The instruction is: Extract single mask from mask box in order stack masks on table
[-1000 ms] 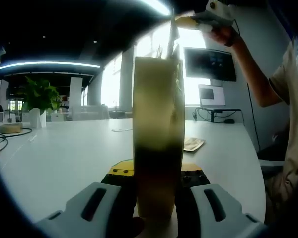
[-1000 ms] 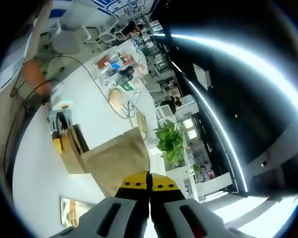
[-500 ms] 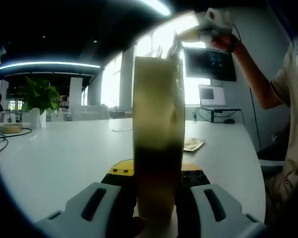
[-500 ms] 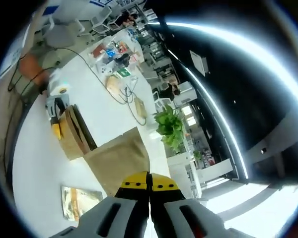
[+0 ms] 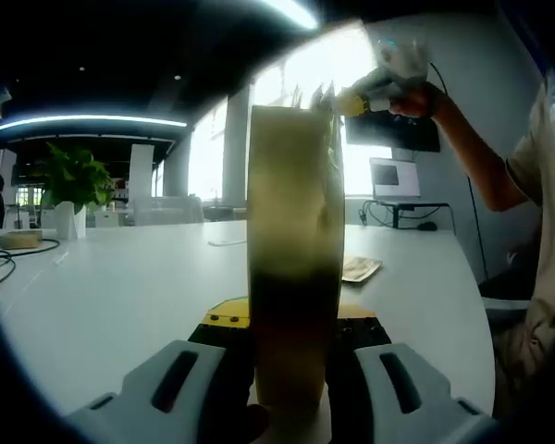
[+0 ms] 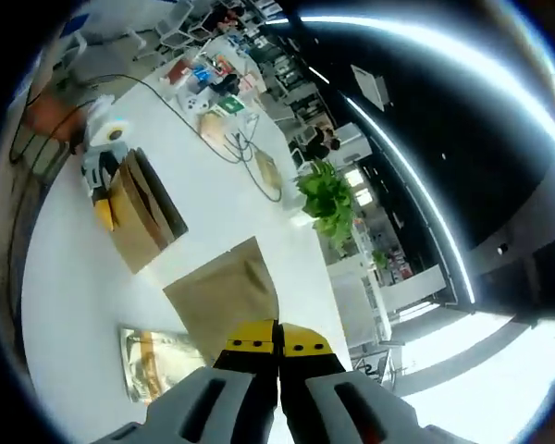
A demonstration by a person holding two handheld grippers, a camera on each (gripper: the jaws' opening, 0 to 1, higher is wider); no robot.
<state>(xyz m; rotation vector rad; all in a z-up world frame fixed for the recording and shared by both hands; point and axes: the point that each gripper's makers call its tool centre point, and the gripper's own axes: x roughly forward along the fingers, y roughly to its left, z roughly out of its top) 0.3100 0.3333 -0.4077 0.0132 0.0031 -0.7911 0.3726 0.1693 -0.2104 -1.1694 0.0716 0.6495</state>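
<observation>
The tan mask box stands upright on the white table, and my left gripper is shut on its lower part. In the right gripper view the same box sits below, with the left gripper clamped on its end. My right gripper is shut on one flat brown mask that hangs clear of the box. Held by a hand, the right gripper is level with the box's top, to its right. A small stack of masks lies on the table; this stack lies behind the box, to its right.
A potted plant stands at the table's far left, with cables near it. A person's arm and body fill the right side. A monitor hangs beyond. Clutter lies on the table's far end.
The right gripper has come down and to the right beside the box's top. The mask it holds has been carried clear of the box. The left gripper and box have stayed still.
</observation>
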